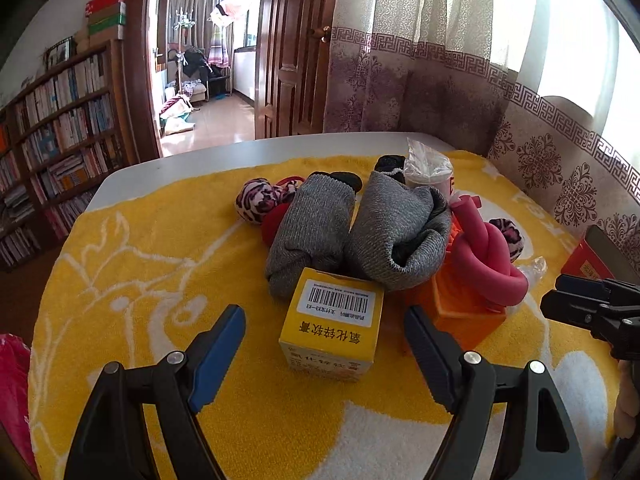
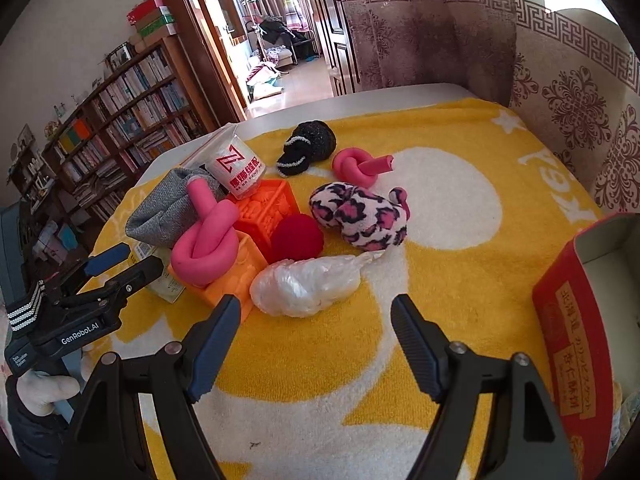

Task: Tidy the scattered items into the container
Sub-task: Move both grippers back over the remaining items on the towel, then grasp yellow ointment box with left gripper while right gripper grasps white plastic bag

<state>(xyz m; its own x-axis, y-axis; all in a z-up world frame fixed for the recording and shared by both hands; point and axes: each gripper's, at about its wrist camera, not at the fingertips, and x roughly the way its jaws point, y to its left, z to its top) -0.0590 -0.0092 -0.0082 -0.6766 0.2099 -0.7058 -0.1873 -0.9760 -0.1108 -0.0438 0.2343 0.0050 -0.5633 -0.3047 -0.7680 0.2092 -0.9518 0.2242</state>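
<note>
Just ahead of the left gripper [image 1: 324,330], its jaws spread wide and empty, a yellow carton [image 1: 334,326] stands between the fingertips, untouched. The right gripper [image 2: 316,320], likewise open and holding nothing, faces a crumpled plastic bag [image 2: 310,286]; the red box [image 2: 580,312] sits off to its right.

Tall wooden bookcase [image 1: 60,128] packed with books along left wall, coloured boxes [image 1: 106,12] stacked on top. Open dark wood door [image 1: 294,48] onto a bright tiled sunroom. Patterned curtain [image 1: 420,56] backlit by daylight. White surface [image 1: 192,160] under yellow towel [image 1: 160,264].
</note>
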